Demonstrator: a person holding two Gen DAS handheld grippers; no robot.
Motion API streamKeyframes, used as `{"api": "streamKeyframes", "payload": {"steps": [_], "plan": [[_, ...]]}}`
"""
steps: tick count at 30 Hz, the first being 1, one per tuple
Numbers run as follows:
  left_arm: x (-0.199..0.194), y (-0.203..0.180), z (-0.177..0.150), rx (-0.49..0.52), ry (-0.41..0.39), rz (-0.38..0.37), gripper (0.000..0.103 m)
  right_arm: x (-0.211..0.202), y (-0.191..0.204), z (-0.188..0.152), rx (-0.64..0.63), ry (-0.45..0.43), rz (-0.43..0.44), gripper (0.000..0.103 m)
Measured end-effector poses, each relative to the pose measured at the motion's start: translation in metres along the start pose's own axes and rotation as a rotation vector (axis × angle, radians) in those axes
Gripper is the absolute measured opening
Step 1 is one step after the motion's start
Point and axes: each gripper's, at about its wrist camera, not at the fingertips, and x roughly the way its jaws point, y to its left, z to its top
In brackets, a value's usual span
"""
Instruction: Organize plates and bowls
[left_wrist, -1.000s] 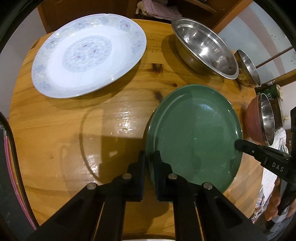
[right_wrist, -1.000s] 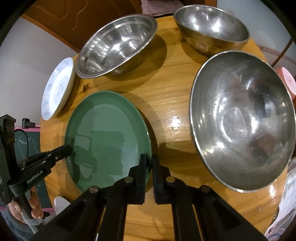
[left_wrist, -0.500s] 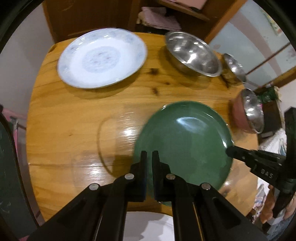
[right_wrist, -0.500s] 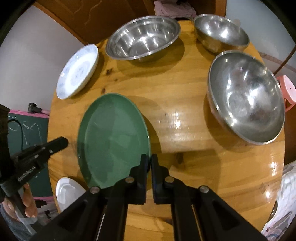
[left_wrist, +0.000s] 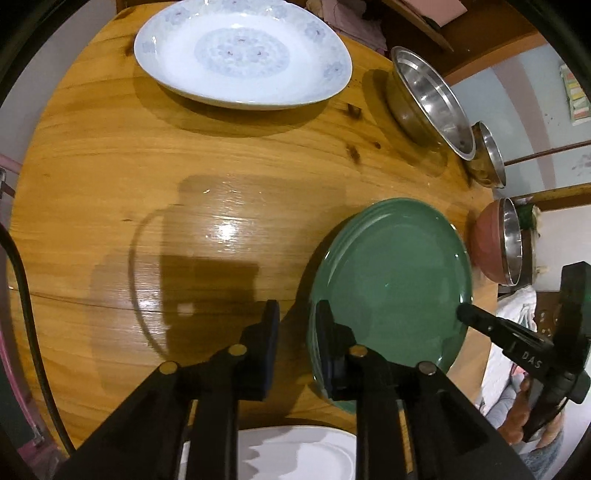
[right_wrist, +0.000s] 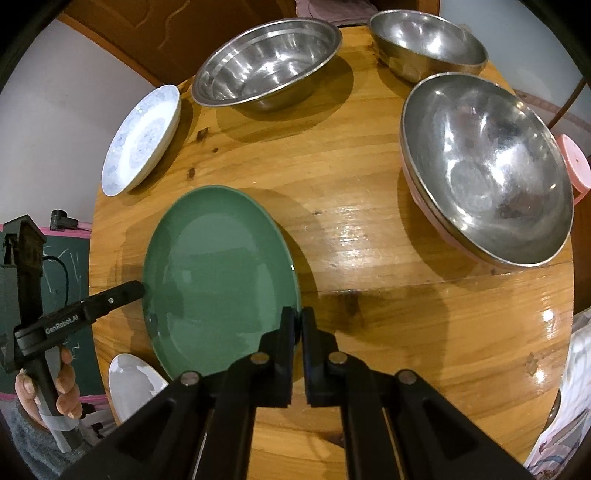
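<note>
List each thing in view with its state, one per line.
green plate, right side up, empty, rim in the right claw
right claw, shut on the green plate's rim
left claw, jaws opening, nothing pinched between them
floral plate, right side up, empty, on the table
wide steel bowl, upright, empty
small steel bowl, upright, empty
pink-sided steel bowl, upright, empty

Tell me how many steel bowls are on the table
3: a wide bowl at the far side beside the patterned plate, a smaller bowl at the far right, and the largest bowl at the right edge. None looks hidden.
</note>
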Motion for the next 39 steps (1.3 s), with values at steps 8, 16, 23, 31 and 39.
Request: {"api": "streamKeyframes", "payload": {"steps": [8,16,23,31,39], "plan": [[0.015,-0.007,0.001,0.013,0.023,-0.031,0.014,0.007,-0.004,-0.001,0.008,0.012,0.003,0.004],[0.014,-0.017,-0.002,0.049,0.017,0.008,0.006,0.005,-0.004,-0.001,0.008,0.011,0.008,0.004],[0.001,-0.016,-0.010,0.026,0.015,0.007,0.006,-0.004,0.000,-0.007,-0.002,0.007,0.020,0.004],[-0.046,-0.015,-0.042,0.010,-0.015,0.019,0.006,-0.032,0.020,-0.027,-0.044,-0.011,0.054,0.004],[-0.094,0.008,-0.097,-0.010,-0.057,0.051,0.006,-0.047,0.058,-0.066,-0.119,-0.012,0.101,0.004]]}}
